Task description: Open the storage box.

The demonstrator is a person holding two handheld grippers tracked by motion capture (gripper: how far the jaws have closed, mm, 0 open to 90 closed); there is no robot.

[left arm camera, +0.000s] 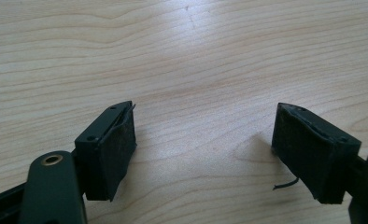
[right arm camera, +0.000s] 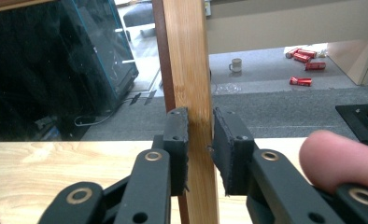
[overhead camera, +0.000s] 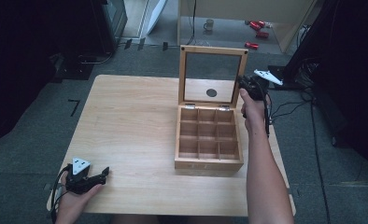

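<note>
A wooden box with several empty compartments stands right of the table's middle. Its glass-paned lid is raised upright. My right gripper is at the lid's right side, partway up. In the right gripper view the right gripper has its pads pressed on both faces of the lid's wooden frame. My left gripper lies on the table near its front left corner, far from the box. In the left gripper view the left gripper stands wide open over bare wood with nothing between its pads.
The light wooden table has bare room left of the box. On the floor beyond it lie a mug and red cans. A dark cabinet stands at the back left, and cables trail off the right.
</note>
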